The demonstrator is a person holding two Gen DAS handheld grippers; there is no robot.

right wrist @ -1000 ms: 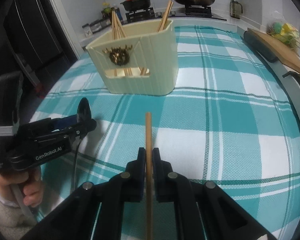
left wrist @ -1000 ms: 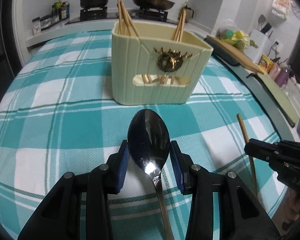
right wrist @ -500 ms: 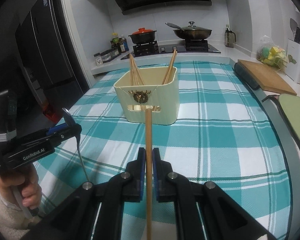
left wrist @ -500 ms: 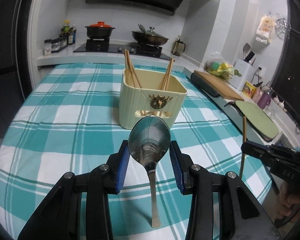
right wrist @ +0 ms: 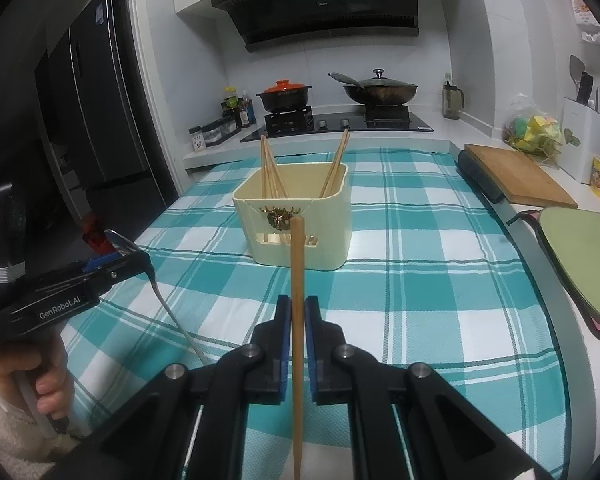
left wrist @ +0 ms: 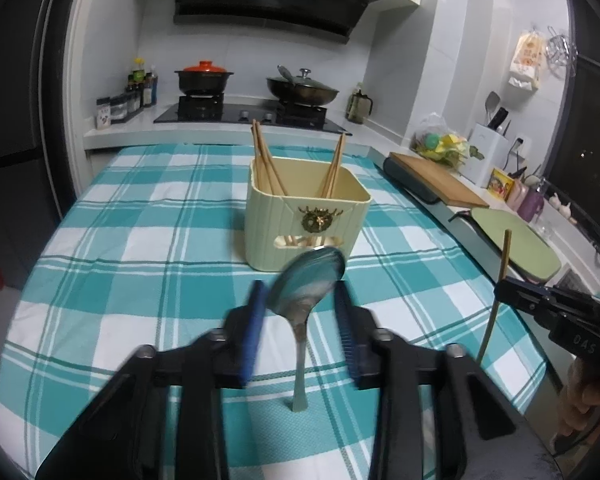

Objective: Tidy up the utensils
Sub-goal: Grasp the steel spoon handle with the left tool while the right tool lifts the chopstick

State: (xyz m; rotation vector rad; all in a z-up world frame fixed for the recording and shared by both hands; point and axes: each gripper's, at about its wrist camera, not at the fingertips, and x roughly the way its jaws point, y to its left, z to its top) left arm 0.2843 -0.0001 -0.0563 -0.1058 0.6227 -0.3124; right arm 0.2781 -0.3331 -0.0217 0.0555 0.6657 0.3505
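Gripping single chopstick [right wrist: 297, 264] in my right gripper [right wrist: 298, 320], pads clamped on shaft; lower end cut off by frame edge. My left gripper [left wrist: 300, 308] jaws closing on spoon [left wrist: 308, 280] bowl; pads motion-blurred, contact hard to judge; handle hangs down. Cream utensil holder [left wrist: 276, 236] ahead, mid-table on teal checked tablecloth [left wrist: 140, 240]; other chopsticks' bases mostly hidden inside. Behind: hob, orange-lidded pot [left wrist: 204, 78], lidded wok [left wrist: 302, 90], range hood.
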